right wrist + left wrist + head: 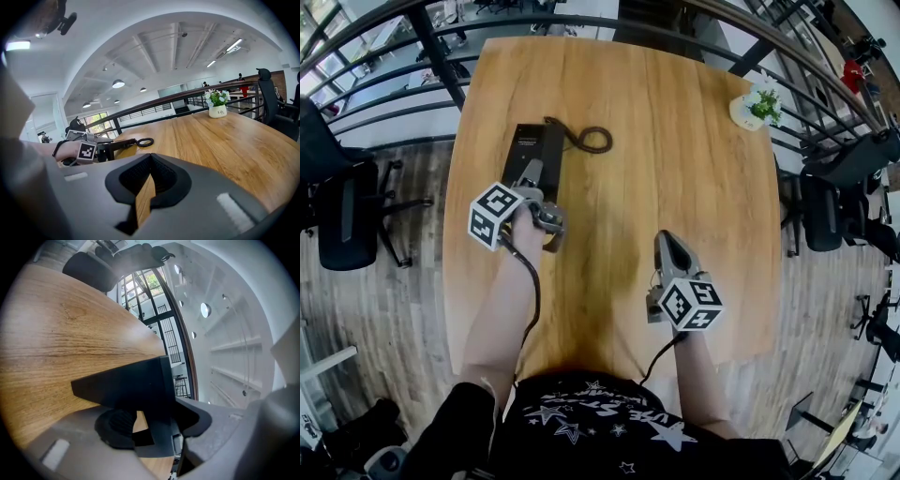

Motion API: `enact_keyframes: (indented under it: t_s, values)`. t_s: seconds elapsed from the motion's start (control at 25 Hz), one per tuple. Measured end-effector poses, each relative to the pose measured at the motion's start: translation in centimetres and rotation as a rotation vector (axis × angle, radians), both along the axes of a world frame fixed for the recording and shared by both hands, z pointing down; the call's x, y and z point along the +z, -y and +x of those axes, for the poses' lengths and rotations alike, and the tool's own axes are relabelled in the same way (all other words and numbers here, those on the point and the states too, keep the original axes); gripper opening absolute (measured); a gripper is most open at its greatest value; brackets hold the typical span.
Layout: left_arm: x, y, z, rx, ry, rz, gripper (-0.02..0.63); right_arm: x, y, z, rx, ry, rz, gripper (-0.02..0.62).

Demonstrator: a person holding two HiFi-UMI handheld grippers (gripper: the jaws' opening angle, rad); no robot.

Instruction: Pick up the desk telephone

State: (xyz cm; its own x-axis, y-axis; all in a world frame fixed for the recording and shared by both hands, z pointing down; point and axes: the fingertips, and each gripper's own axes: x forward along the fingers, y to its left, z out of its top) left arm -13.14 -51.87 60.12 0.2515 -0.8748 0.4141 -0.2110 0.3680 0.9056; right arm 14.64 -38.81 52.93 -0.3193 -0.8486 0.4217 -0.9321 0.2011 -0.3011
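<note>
The black desk telephone [536, 148] lies on the left half of the wooden table [675, 159], its coiled cord [592, 139] looped at its far right corner. My left gripper [531, 181] is at the phone's near end, and in the left gripper view the phone's dark wedge-shaped body [131, 385] fills the space between the jaws of that gripper [150, 427], which are closed on it. My right gripper [668, 246] hovers over bare wood to the right, well apart from the phone. Its pads [149, 180] meet with nothing between them. The right gripper view shows the telephone [107, 147] and left gripper [86, 151] off to its left.
A small white pot with a green plant [759, 105] stands at the table's far right corner. Black office chairs [347, 216] [834, 211] flank the table. A dark railing [441, 56] curves behind the far edge.
</note>
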Motion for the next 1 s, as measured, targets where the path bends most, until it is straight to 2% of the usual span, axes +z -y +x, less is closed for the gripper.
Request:
enact_keyframes:
  t_s: [0.2, 0.6, 0.8, 1.0]
  values:
    - [-0.4, -0.1, -0.1, -0.004, 0.008, 0.002, 0.21, 0.1, -0.4, -0.2, -0.005, 0.003, -0.001, 0.002]
    - [-2.1, -1.1, 0.2, 0.055, 0.023, 0.043, 0.195, -0.4, -0.1, -0.2, -0.019, 0.007, 0.011, 0.002]
    - [-3.3, -2.7, 0.7, 0.091, -0.037, 0.099, 0.192, -0.9, -0.4, -0.9, -0.038, 0.013, 0.028, 0.002]
    - [-4.4, -4.9, 1.1, 0.135, -0.054, 0.151, 0.19, -1.9, -1.0, -1.2, -0.035, 0.031, 0.054, 0.002]
